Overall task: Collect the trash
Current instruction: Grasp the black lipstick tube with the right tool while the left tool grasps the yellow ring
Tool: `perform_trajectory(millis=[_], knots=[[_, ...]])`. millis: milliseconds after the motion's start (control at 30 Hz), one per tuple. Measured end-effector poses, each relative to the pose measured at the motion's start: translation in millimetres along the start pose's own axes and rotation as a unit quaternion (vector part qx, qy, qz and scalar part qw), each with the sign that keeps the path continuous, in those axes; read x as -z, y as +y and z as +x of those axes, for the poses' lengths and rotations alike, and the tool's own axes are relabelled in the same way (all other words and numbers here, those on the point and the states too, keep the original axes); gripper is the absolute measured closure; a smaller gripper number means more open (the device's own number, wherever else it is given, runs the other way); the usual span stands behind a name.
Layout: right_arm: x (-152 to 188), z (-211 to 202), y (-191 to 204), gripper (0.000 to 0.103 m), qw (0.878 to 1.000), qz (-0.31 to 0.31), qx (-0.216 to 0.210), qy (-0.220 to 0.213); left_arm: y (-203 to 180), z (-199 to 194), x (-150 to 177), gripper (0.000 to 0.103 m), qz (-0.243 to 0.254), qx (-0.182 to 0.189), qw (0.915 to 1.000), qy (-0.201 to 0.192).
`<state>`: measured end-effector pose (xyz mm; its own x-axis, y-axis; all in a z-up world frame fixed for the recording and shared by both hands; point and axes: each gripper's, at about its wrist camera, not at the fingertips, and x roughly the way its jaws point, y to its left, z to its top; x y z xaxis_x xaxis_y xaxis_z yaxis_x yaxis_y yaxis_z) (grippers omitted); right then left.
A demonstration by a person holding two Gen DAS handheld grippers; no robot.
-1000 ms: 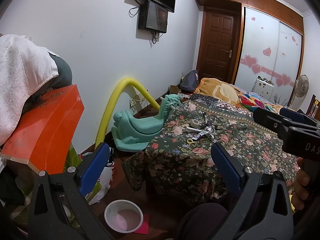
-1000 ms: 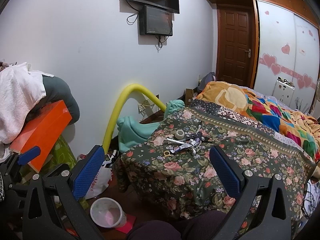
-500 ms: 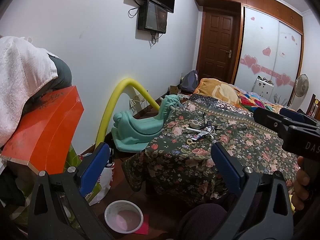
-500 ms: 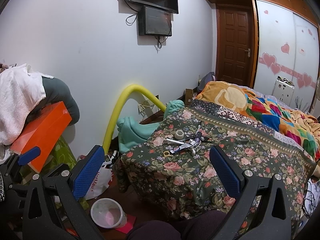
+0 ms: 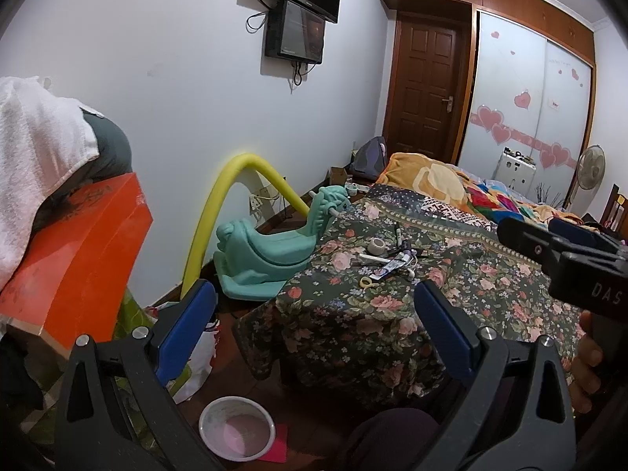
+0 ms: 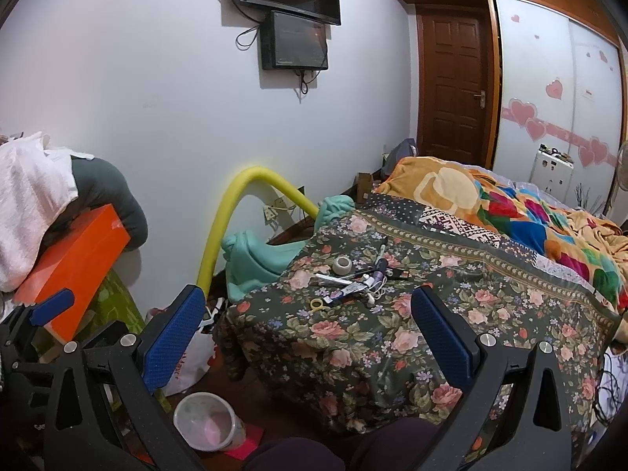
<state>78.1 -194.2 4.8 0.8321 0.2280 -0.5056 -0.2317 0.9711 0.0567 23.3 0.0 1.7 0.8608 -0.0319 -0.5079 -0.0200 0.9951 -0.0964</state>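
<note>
Two blue-padded grippers, left (image 5: 314,322) and right (image 6: 310,325), hover wide apart, empty. Scattered small litter (image 6: 355,280) lies beyond their fingertips near the floral-clothed table's (image 6: 353,353) left edge.

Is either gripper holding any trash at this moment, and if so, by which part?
Nothing is held. The left gripper and right gripper both stand wide open and empty, above the floral-covered bed.

both wrist views look from low, well back from the floral bed (image 5: 376,306) (image 6: 392,337), towards its near corner and the wall behind it. the left view sits further left of the bed, catching the right gripper (image 5: 565,251). both share the bed.
</note>
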Motion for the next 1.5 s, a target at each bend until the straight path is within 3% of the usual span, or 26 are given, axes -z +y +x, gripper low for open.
perform_trajectory(millis=[433,600,933,1133,1333,1500], knots=[[-10,49,-56,0.000,0.999,-0.013,0.042,0.006,-35,72,-29,0.004,-0.018,0.011,0.9995,0.021],[-8,93,-93,0.000,0.998,0.003,0.051,0.045,-49,126,-36,0.013,-0.024,0.011,0.9982,0.054],[4,184,-162,0.001,0.991,0.032,0.033,0.127,-77,259,-22,0.013,-0.023,0.032,0.9892,0.141],[12,240,-173,0.020,0.983,0.047,-0.015,0.174,-94,315,-4,0.016,-0.007,0.053,0.9817,0.183],[17,298,-173,0.047,0.972,0.068,-0.073,0.214,-110,354,14,0.035,0.026,0.077,0.9731,0.216],[17,341,-171,0.065,0.960,0.097,-0.106,0.239,-101,369,13,0.043,0.012,0.079,0.9735,0.214]])
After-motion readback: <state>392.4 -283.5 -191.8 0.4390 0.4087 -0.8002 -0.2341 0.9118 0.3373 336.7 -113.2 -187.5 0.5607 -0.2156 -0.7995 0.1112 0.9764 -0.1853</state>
